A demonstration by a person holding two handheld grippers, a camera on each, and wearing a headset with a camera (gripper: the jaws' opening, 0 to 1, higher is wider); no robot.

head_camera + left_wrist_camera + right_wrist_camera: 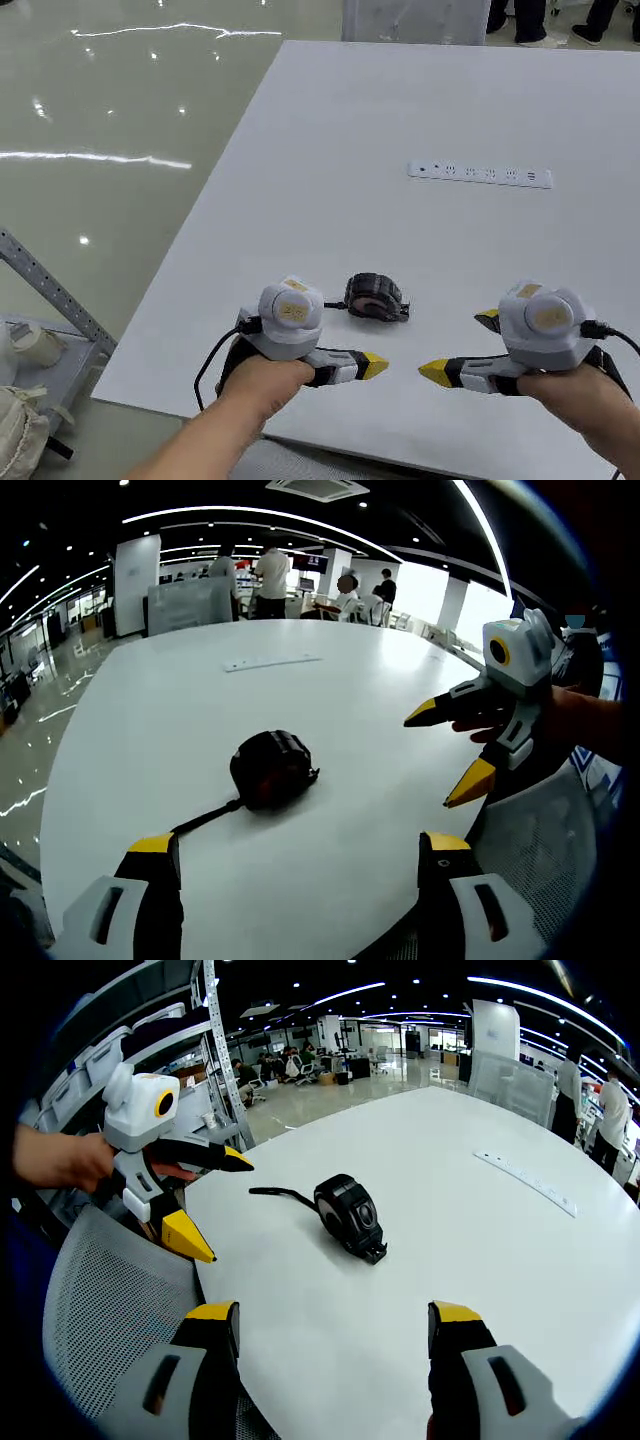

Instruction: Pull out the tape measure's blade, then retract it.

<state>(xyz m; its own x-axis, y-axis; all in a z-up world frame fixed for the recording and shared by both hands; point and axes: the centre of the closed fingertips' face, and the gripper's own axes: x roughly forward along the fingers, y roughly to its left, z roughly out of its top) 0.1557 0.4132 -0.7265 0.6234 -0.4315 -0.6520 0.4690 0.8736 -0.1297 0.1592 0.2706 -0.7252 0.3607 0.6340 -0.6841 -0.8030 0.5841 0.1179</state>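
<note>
Head view: I've got 1 claw in each hand over the near edge of the white table (400, 120). L gripper (372, 366) sits in my L hand (262, 385), yellow tip pointing R. R gripper (461, 345) sits in my R hand (575, 385), tips pointing L, jaws spread w/ nothing btwn them. I can't tell the L jaw gap from this angle. The tape measure (377, 297), dark case, lies on the table btwn the 2 claws and a bit beyond them, touching neither. A white power strip (480, 174) lies well apart, further up the table.

L gripper view: my L gripper (297, 845) jaws are wide apart and empty, both yellow tips over the table edge. Tape measure (272, 768) is straight ahead, near but not touched. Its black strap (205, 818) trails toward my L jaw. R gripper (445, 752) comes in from the R, also spread and holding nothing. Power strip (272, 663) is far behind the tape. People (270, 575) stand past the table's far end.

R gripper view: my R gripper (333, 1312) jaws gape wide, nothing in them. Tape measure (347, 1212) lies ahead, clear of both tips, strap (275, 1193) stretched toward the L gripper (214, 1200), which hangs apart w/ jaws spread. Power strip (525, 1185) is off to the R. A grey mesh chair back (110, 1310) shows below the table edge, and a metal rack (215, 1030) stands behind.
</note>
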